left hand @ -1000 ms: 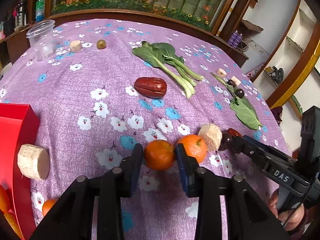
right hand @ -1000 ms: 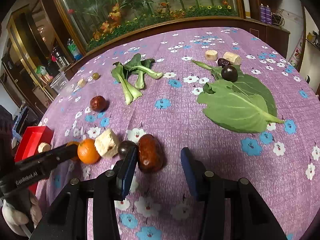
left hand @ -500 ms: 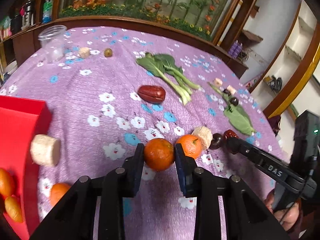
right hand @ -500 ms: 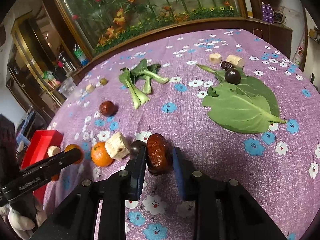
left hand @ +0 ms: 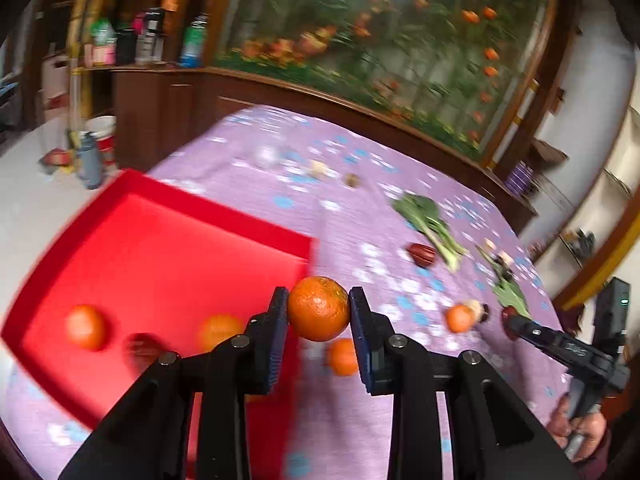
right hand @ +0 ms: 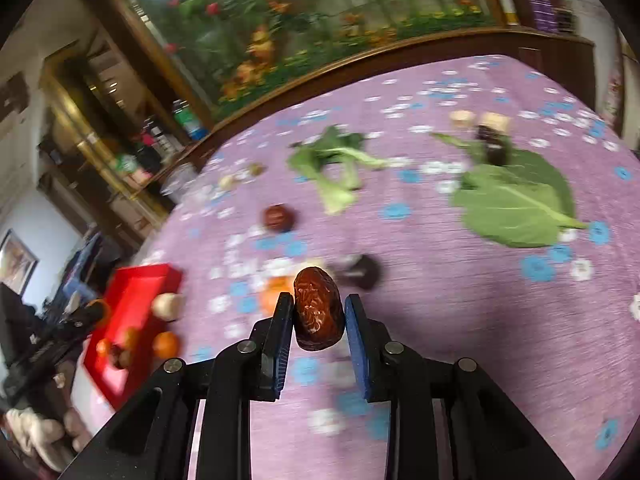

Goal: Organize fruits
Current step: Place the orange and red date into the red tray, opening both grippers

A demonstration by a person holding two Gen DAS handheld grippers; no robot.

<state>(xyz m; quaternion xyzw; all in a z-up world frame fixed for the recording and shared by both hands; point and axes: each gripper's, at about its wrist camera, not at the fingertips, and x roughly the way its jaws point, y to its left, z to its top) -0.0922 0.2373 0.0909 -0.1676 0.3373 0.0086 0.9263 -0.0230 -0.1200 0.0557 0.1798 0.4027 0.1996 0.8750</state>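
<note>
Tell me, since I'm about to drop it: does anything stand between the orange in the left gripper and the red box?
Nothing visible does. The left gripper is shut on the orange, which hangs by the near corner of the red box. The box is open-topped; the fruits inside lie towards its near side, with bare floor beyond them.

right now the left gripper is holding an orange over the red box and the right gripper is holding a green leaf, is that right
Not quite. The right gripper is shut on a brown date, not a leaf; the green leaf lies on the cloth, as the right wrist view shows. The left gripper does hold an orange by the edge of the red box.
</note>
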